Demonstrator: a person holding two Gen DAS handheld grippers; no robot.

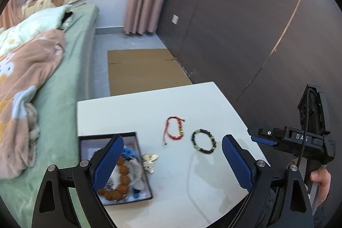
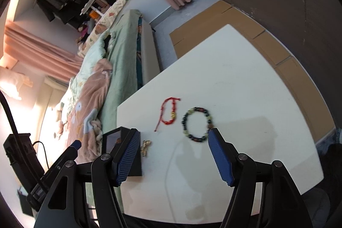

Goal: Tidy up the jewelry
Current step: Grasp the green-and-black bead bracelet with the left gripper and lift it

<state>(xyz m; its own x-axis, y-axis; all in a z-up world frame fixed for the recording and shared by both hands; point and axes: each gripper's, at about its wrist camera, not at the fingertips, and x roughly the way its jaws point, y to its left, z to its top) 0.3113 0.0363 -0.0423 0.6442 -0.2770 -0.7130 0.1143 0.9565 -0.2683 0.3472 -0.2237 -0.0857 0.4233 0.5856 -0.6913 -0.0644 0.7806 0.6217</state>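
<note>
- Left gripper (image 1: 173, 155): jaws spread wide, nothing btwn pads. It hangs over the white table (image 1: 149, 104), angled down, w/ its left finger in front of the black box (image 1: 84, 142) in its own view. Prob. lined up w/ the box because that's where pieces go.
- Right gripper (image 2: 174, 152): jaws apart too, though narrower than the left's, & empty. Right pad tip shows just beside the near edge of the dark bead bracelet (image 2: 197, 124); touching or not, can't tell. Looks like the approach to the next pickup.
- Box sits at the table's bed-side corner, lid off, already holding a brown bead strand (image 1: 121, 178), blue beads & pale bits, so part of the sorting looks done.
- Still loose on the table: red cord bracelet (image 1: 174, 129) w/ a gold charm, the dark/green bead bracelet right beside it, not touching, & a gold piece (image 1: 149, 160) lying against the box's outer wall, outside it.
- Both bracelets lie flat & opened into loops, well clear of the edges, so a pad can likely slip under or pinch one side.
- Thin white cord (image 1: 190, 174) runs across the table nr the bracelets; could snag.
</note>
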